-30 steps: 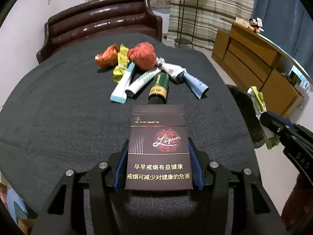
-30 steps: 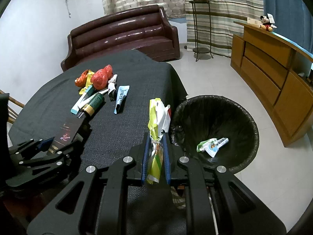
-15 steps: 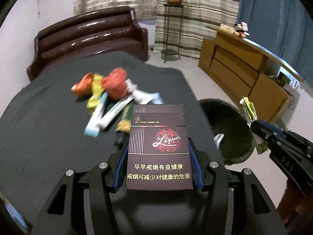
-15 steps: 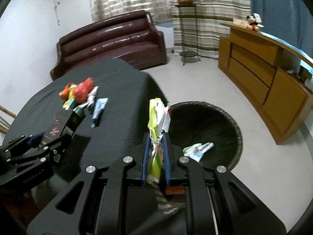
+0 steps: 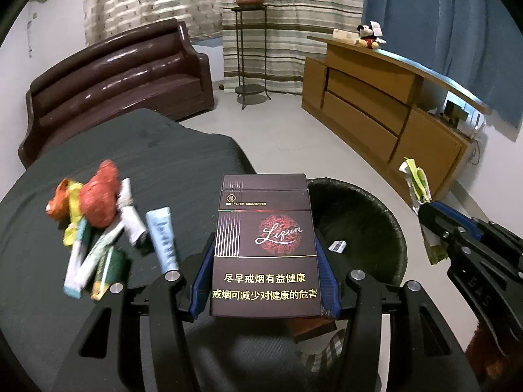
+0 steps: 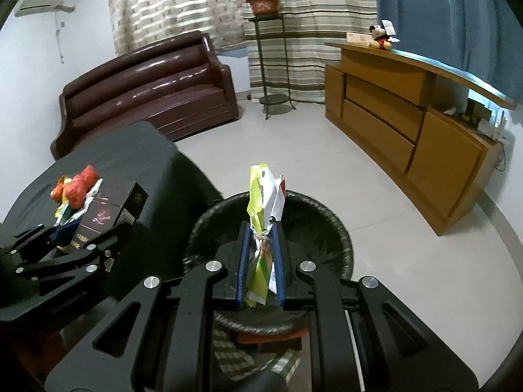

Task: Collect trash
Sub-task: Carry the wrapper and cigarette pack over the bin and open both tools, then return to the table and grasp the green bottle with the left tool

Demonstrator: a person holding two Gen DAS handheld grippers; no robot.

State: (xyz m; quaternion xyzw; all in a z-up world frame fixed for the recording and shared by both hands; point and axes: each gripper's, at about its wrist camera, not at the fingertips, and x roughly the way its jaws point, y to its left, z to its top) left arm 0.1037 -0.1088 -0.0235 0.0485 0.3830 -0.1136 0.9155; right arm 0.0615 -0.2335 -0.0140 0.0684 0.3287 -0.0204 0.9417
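Already both loads hung near the black bin (image 6: 340,228): the left gripper (image 5: 264,281) had its fingers clamped on the cigarette pack (image 5: 264,245), the right gripper (image 6: 260,261) nearly shut on a knotted wrapper (image 6: 261,196). Released short (pack especially), either might strike the rim and land on the floor.

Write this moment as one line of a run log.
left gripper: shut on cigarette pack | right gripper: shut on wrapper bundle | bin: below bundle | table: trash remains
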